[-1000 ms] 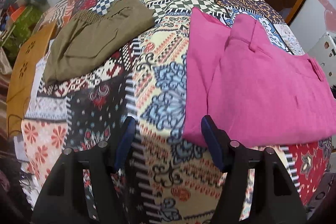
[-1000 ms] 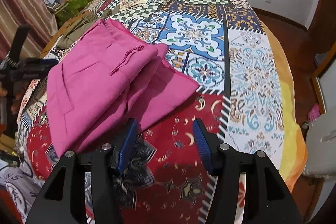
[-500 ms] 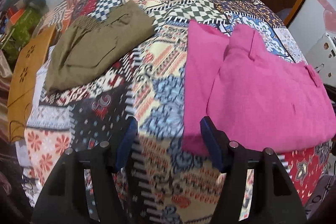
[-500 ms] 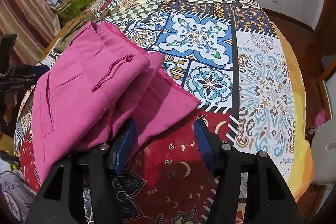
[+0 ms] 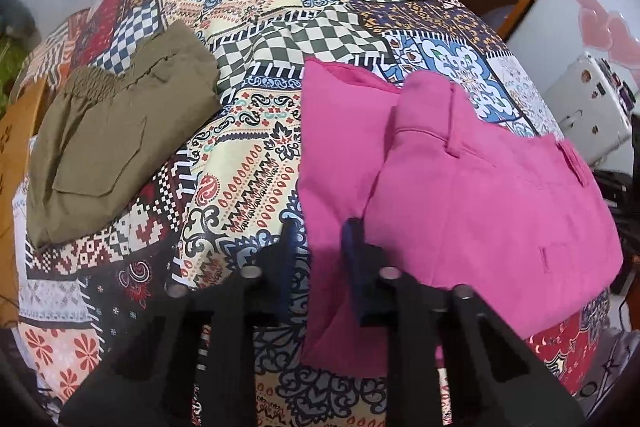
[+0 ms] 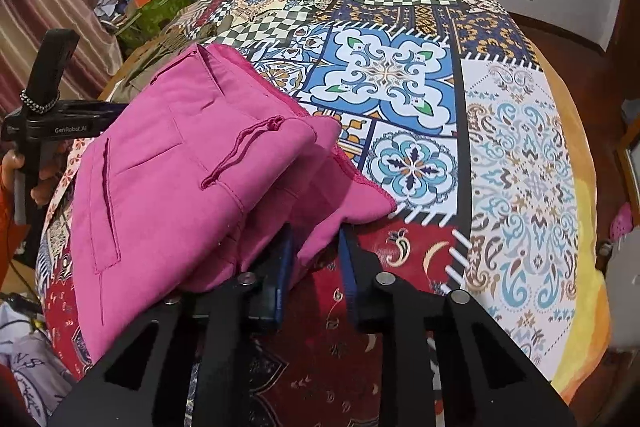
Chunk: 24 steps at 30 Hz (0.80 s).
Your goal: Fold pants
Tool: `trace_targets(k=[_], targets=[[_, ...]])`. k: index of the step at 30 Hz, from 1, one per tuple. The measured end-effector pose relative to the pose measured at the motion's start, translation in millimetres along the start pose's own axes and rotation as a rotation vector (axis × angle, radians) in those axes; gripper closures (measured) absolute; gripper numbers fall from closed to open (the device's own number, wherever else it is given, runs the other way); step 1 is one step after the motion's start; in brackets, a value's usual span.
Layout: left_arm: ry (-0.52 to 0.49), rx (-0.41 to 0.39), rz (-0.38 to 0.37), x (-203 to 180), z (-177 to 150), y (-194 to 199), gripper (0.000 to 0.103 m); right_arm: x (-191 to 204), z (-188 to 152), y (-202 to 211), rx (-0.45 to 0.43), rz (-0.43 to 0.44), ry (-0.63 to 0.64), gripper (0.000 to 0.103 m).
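Pink pants (image 5: pixel 460 187) lie partly folded on the patchwork bed cover (image 5: pixel 256 163); they also show in the right wrist view (image 6: pixel 192 179). My left gripper (image 5: pixel 320 243) is shut on the near left edge of the lower pink layer. My right gripper (image 6: pixel 316 247) is shut on the near right edge of the same pants, cloth pinched between its blue pads. The waistband with belt loops lies on top.
Folded olive pants (image 5: pixel 108 147) lie on the bed to the left. A wooden headboard or chair (image 5: pixel 12 155) is at the far left. Clutter (image 6: pixel 152 3) sits beside the bed. A white appliance (image 5: pixel 592 107) stands at the right.
Both grippers moved forward onto the pink pants' near edge and closed on the cloth; they were open before.
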<state>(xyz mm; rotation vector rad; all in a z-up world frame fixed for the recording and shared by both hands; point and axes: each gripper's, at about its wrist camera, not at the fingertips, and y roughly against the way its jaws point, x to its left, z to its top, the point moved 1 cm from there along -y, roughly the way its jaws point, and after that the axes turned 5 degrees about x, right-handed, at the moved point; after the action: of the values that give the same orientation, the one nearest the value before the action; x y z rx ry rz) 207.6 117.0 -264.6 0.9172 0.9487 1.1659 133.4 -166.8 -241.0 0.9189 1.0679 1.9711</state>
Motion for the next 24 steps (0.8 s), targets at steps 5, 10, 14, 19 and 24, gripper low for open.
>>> trace_targets(k=[5, 10, 14, 19, 24], targets=[[0.005, -0.013, 0.004, 1.1, -12.1, 6.4, 0.097, -4.7, 12.1, -7.4, 0.004, -0.01, 0.009, 0.089], [0.083, -0.036, -0.012, 14.7, -35.3, 17.8, 0.099, -6.2, 32.0, -17.3, 0.017, -0.02, 0.046, 0.091], [0.122, -0.042, -0.004, 18.1, -51.0, 25.1, 0.1, -4.6, 46.5, -24.9, 0.021, -0.019, 0.08, 0.092], [0.149, -0.045, 0.019, 19.8, -59.4, 29.0, 0.099, 0.4, 62.8, -33.3, 0.015, -0.009, 0.108, 0.092], [0.162, -0.026, 0.049, 22.8, -55.6, 32.1, 0.099, -2.8, 70.8, -31.4, 0.022, 0.007, 0.064, 0.092]])
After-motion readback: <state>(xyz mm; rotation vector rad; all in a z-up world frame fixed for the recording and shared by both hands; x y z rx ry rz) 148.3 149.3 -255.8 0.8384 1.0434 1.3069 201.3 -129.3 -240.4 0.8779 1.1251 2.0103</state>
